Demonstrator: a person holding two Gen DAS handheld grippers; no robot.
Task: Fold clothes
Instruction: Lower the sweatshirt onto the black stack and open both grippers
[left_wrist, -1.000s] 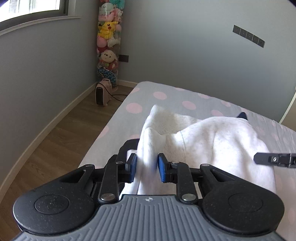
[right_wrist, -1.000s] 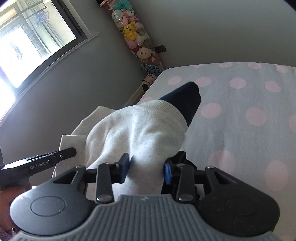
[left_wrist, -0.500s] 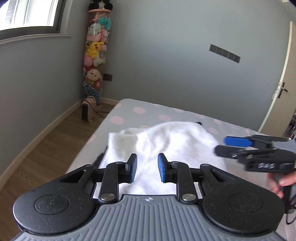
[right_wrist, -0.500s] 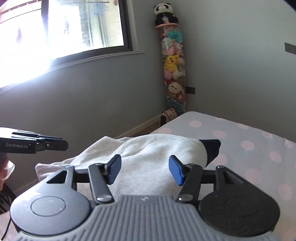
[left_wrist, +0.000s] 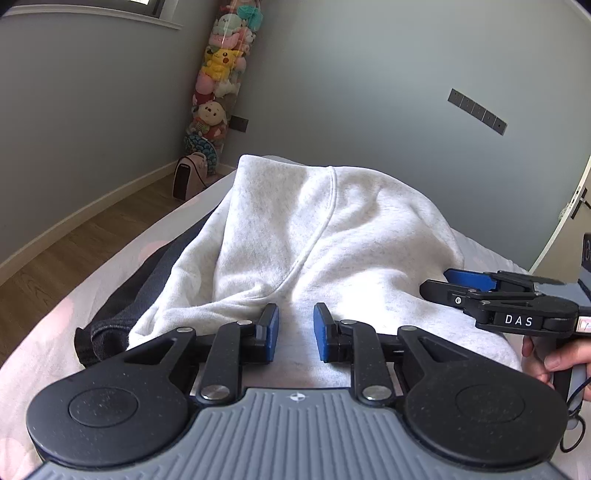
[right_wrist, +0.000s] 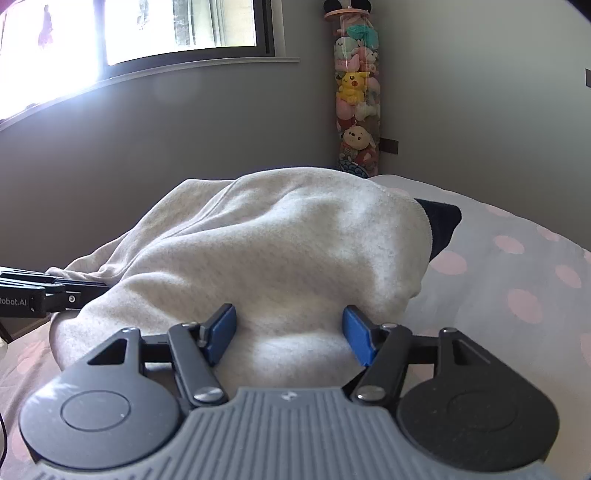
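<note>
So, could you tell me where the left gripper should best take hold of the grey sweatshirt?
Probably the loose folded edge of the grey sweatshirt, coming in low from the left gripper side: it lies thin and free there, unlike the bulky mound.

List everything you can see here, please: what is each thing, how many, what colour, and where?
sweatshirt: one, light grey, heaped on the bed before both grippers
dark garment: one, navy, under the sweatshirt, sticking out at its sides
bed: one, pale sheet with pink dots
plush toys: a tall stack, mixed colours, in the room corner
heater: one, pinkish, on the floor below the toys
window: one, bright, dark frame, on the left wall
door: one, white, far right
left gripper: black with blue pads, open, above the sweatshirt
right gripper: same colours, open wide
hand: one, holding the right gripper's handle
</note>
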